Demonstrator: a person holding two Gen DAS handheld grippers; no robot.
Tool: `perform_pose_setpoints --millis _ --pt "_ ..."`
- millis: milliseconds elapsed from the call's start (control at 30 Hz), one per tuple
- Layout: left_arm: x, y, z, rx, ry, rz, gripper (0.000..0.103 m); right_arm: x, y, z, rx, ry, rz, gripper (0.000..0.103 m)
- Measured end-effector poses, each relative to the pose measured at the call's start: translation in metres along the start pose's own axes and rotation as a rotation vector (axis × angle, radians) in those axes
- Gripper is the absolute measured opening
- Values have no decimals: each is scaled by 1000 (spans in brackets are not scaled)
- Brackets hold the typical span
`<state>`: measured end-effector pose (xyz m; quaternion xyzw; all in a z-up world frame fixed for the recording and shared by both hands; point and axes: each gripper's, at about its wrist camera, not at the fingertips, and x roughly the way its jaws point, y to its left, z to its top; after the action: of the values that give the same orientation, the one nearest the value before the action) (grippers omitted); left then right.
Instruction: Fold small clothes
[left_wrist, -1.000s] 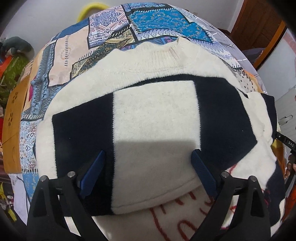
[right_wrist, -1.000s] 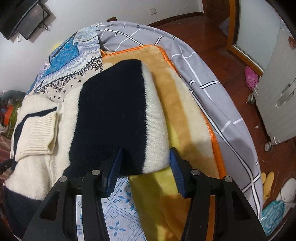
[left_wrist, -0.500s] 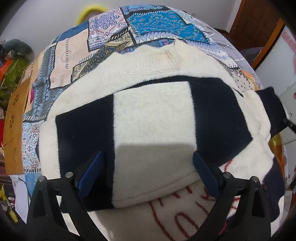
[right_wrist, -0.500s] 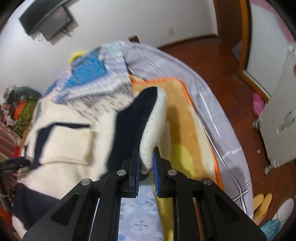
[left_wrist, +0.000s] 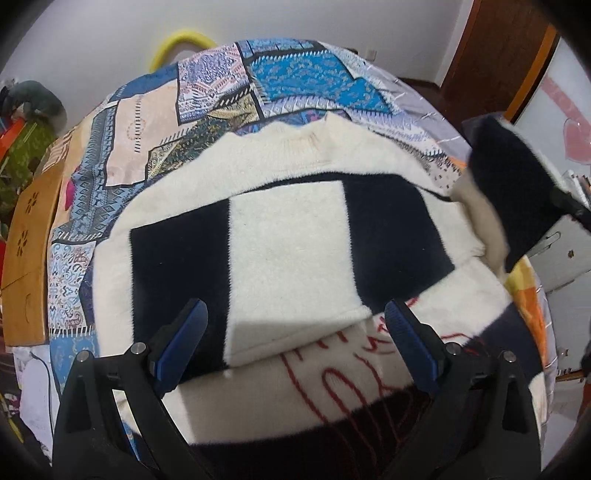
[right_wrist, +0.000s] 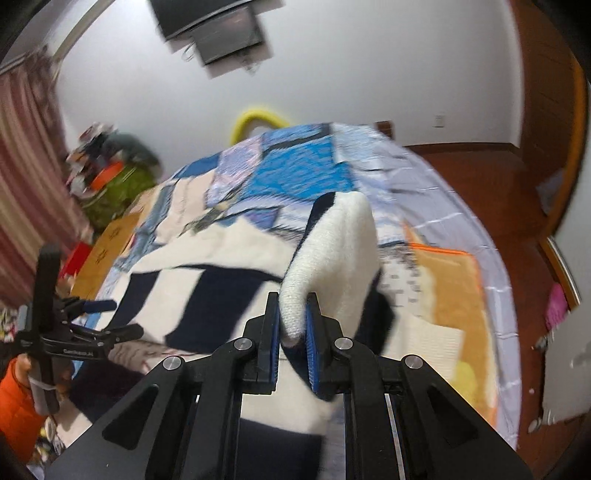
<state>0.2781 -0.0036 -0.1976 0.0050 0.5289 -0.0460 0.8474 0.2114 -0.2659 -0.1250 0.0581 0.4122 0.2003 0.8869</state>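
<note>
A cream and navy knit sweater (left_wrist: 288, 251) lies flat on the bed, neck at the far end, with one sleeve folded across its chest. My left gripper (left_wrist: 295, 332) is open and empty, hovering over the folded sleeve's cuff. My right gripper (right_wrist: 291, 328) is shut on the cream cuff of the other sleeve (right_wrist: 332, 258) and holds it lifted above the bed. That raised sleeve (left_wrist: 513, 192) shows at the right in the left wrist view. The left gripper (right_wrist: 92, 321) shows at the left in the right wrist view.
A patchwork blue quilt (left_wrist: 258, 81) covers the bed, with an orange-yellow blanket (right_wrist: 454, 280) at its right side. A wooden board (left_wrist: 29, 236) lies along the left edge. Clutter (right_wrist: 107, 173) is piled at the far left. Wooden floor (right_wrist: 498, 192) lies to the right.
My right gripper closed on the sleeve cuff and lifted it up off the orange blanket, swinging toward the sweater body. My left gripper stayed open, almost still.
</note>
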Motion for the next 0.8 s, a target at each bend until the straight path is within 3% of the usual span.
perform_pose_setpoints --millis 333,467,633,800 --pt "-24 21 -13 -10 -51 37 97 72 45 -31 -93 221 60 12" --pt "-23 26 -14 -32 -50 27 97 68 52 -34 -122 226 66 19" --pt "-18 24 -11 -53 -39 5 97 48 43 -26 -64 211 107 23" --pt "-12 15 -4 -28 -39 2 97 18 23 -14 -12 122 87 40"
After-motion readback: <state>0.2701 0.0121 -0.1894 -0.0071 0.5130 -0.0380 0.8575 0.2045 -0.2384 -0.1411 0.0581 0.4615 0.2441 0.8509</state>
